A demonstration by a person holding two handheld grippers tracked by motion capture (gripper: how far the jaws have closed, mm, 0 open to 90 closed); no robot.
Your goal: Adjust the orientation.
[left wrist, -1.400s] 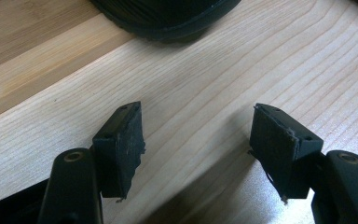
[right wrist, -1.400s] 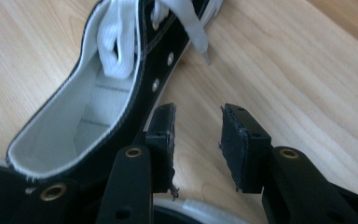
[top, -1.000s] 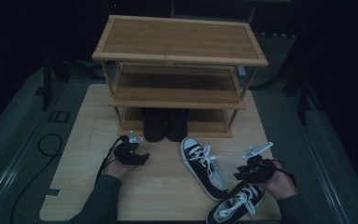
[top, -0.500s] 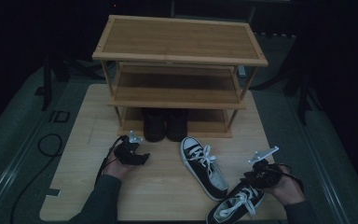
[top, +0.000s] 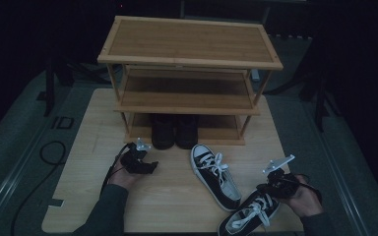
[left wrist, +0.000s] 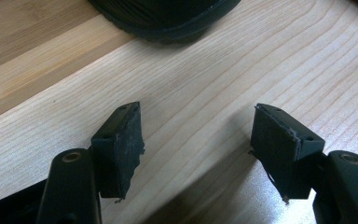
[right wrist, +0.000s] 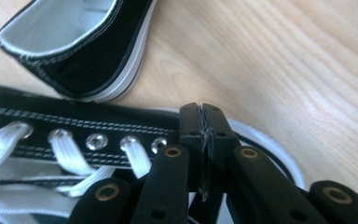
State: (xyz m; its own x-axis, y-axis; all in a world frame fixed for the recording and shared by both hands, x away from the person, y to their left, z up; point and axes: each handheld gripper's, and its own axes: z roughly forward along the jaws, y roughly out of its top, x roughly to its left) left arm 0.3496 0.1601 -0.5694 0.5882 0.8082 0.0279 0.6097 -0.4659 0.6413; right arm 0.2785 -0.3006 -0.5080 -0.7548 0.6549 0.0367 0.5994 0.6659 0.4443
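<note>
Sneaker [top: 250,215] at the near right edge of the wooden board [top: 93,162] is being gripped by the right gripper [top: 275,184]; in the right gripper view the jaws are seen pressed together on the sneaker's [right wrist: 74,140] collar edge by the top eyelet, having just been closing. White laces are lying loose across its tongue. Second sneaker [top: 215,174] is lying just left of and beyond it, toe pointed far, heel close beside the held one. Left gripper [top: 139,160] is being held low over the board at the near left, jaws spread wide with nothing between them. Black boots [top: 174,130] are standing on the bottom tier of the shoe rack [top: 189,59], far centre.
</note>
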